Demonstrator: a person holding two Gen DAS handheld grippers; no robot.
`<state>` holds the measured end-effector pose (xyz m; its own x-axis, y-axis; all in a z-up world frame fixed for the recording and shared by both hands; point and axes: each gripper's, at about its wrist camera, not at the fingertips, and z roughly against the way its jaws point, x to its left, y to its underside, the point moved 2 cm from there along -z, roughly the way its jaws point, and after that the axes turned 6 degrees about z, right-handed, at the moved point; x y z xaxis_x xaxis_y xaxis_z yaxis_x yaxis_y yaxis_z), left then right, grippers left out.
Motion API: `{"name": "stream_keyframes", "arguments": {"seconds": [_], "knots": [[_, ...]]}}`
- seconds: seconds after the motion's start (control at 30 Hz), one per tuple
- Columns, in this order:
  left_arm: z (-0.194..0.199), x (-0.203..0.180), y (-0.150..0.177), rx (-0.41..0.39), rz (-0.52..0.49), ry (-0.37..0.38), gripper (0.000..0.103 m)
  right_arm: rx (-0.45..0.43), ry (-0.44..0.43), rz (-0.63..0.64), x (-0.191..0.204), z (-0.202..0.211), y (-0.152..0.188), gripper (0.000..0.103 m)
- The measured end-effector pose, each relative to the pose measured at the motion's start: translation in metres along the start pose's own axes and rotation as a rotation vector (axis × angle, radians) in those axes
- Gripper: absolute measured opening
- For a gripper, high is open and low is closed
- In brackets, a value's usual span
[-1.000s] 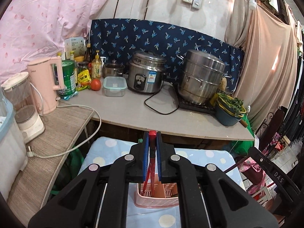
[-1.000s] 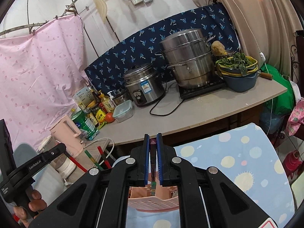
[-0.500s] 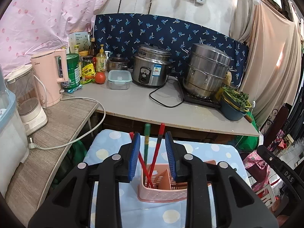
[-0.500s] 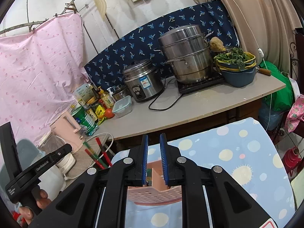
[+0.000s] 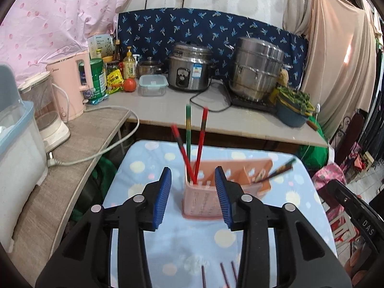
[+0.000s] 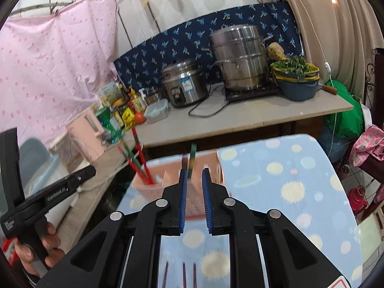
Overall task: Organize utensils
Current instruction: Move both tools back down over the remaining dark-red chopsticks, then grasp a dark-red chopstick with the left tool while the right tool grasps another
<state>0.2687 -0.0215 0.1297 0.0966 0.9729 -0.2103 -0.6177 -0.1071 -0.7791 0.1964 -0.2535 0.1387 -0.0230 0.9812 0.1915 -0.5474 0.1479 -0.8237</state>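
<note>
Three chopsticks [image 5: 189, 144] are standing in the near-left compartment of the pink utensil basket [image 5: 204, 201], at centre frame in the left wrist view. Their long axes are running near vertical, tips down in the basket and free ends fanning toward the upper centre of the frame. A dark chopstick [image 5: 278, 171] is leaning in the right-hand compartment, its long axis tilting toward the right edge of the frame.

The left gripper [image 5: 193, 195] is sitting with its jaws spread wide and is holding nothing; the basket is showing between its blue pads [image 5: 163, 196]. The right gripper [image 6: 193, 199] is sitting with its jaws parted by a narrow gap and is also gripping nothing; a green chopstick [image 6: 192, 159] is showing just above that gap, blurred, and appears to be resting in the basket.

Loose chopsticks [image 5: 224, 274] are lying on the spotted cloth [image 5: 189, 252] at bottom centre of both views, below the gripper bodies and near the camera. Their long axes are running roughly along the direction in which the fingers are pointing, with the far ends pointing toward the basket. Their count is not readable, since the gripper bodies are hiding part of them.

Judgement: both grippers are lying about equally near the loose chopsticks. The coming pick is likely calling for a pull back and a descent toward the bottom of the frame, with the jaws closing across each stick's long axis.
</note>
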Motion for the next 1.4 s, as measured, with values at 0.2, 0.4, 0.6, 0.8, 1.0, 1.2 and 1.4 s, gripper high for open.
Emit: {"name": "stream_keyframes", "arguments": {"seconds": [0.2, 0.4, 0.6, 0.8, 1.0, 1.2, 1.4], "knots": [[0.007, 0.008, 0.059, 0.093, -0.013, -0.007, 0.036, 0.109, 0.001, 0.028, 0.008, 0.017, 0.064, 0.015], [0.014, 0.015, 0.113, 0.183, -0.025, -0.006, 0.036, 0.206, 0.006, 0.064, 0.017, 0.034, 0.125, 0.015], [0.017, 0.019, 0.170, 0.288, -0.037, -0.014, 0.036, 0.294, 0.005, 0.056, 0.020, 0.044, 0.179, 0.015], [0.019, 0.022, 0.219, 0.380, -0.040, -0.022, 0.036, 0.372, -0.005, 0.057, 0.024, 0.047, 0.218, 0.015], [0.023, 0.028, 0.246, 0.426, -0.038, -0.031, 0.036, 0.429, -0.006, 0.059, 0.025, 0.047, 0.244, 0.015], [0.028, 0.030, 0.262, 0.455, -0.040, -0.031, 0.036, 0.460, -0.008, 0.065, 0.028, 0.047, 0.258, 0.015], [0.030, 0.028, 0.271, 0.474, -0.045, -0.021, 0.036, 0.479, -0.012, 0.078, 0.031, 0.047, 0.268, 0.015]]}}
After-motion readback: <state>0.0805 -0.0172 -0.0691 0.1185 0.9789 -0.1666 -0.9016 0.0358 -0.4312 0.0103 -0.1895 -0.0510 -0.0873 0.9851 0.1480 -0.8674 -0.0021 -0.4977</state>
